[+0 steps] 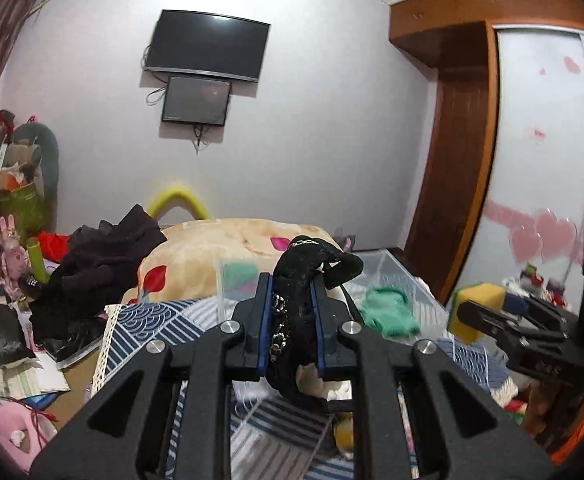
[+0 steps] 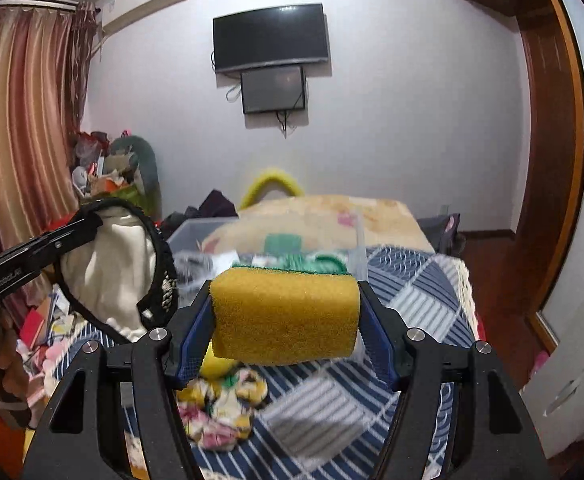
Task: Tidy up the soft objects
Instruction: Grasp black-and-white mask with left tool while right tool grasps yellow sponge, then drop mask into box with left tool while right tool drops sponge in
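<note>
My left gripper [image 1: 292, 320] is shut on a black headband [image 1: 300, 300] with a beaded strip, held above the bed. The headband also shows in the right wrist view [image 2: 159, 264], looped in front of a white cloth [image 2: 107, 268]. My right gripper [image 2: 285, 320] is shut on a yellow sponge [image 2: 285, 316] with a green scouring back, held above the blue striped bedspread [image 2: 404, 300]; it also shows in the left wrist view [image 1: 478, 308]. A clear plastic bin [image 1: 388, 272] ahead holds a green cloth [image 1: 388, 312].
A floral scrunchie [image 2: 223, 404] lies on the bedspread under the sponge. A beige flowered blanket [image 1: 227, 248] lies behind the bin. Black clothes [image 1: 103, 264] and clutter pile at the left. A wardrobe [image 1: 548, 160] stands at the right.
</note>
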{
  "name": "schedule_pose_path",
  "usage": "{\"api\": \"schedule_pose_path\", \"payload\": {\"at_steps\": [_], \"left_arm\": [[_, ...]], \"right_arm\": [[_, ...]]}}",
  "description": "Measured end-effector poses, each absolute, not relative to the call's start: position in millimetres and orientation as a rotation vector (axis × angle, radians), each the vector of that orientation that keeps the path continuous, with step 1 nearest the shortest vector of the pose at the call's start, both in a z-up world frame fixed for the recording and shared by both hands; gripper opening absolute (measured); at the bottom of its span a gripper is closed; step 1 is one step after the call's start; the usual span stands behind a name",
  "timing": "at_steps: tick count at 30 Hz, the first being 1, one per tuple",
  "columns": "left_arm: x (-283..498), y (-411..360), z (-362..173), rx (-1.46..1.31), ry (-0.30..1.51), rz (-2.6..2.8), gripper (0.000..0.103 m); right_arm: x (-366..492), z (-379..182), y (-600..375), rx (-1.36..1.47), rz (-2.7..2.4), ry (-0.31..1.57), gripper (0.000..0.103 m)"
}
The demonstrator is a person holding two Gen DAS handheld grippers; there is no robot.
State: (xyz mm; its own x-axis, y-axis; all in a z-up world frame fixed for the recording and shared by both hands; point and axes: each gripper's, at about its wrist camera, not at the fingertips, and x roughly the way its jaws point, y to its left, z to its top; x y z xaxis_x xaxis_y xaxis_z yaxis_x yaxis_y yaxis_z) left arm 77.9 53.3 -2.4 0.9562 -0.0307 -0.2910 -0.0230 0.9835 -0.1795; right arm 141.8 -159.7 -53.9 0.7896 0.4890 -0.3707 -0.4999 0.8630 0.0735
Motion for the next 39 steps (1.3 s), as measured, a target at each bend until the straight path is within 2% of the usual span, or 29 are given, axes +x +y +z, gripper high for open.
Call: {"api": "schedule_pose_path", "payload": {"at_steps": [8, 18, 28, 32, 39], "left_arm": [[118.1, 65.9, -7.4, -0.239, 0.308, 0.020, 0.016], [169.1, 49.8, -42.7, -0.180, 0.403, 0.036, 0.016], [184.5, 37.9, -71.4, -0.111, 0.488, 0.039, 0.017], [180.9, 38.5, -72.2, -0.102, 0.494, 0.037, 0.021], [160.3, 40.3, -65.7, -0.143, 0.489, -0.015, 0.046]], "right_arm": [[162.3, -49.0, -144.7, -0.010, 0.533, 0.368, 0.064], [197.2, -74.3, -119.3, -0.032, 0.541, 0.472, 0.064], [207.9, -92.5, -105.9, -0.089, 0.535, 0.539, 0.064], [205.8, -90.2, -106.2, -0.107, 0.520, 0.534, 0.065], [201.6, -80.1, -116.0, -0.084, 0.539, 0.534, 0.069]]}}
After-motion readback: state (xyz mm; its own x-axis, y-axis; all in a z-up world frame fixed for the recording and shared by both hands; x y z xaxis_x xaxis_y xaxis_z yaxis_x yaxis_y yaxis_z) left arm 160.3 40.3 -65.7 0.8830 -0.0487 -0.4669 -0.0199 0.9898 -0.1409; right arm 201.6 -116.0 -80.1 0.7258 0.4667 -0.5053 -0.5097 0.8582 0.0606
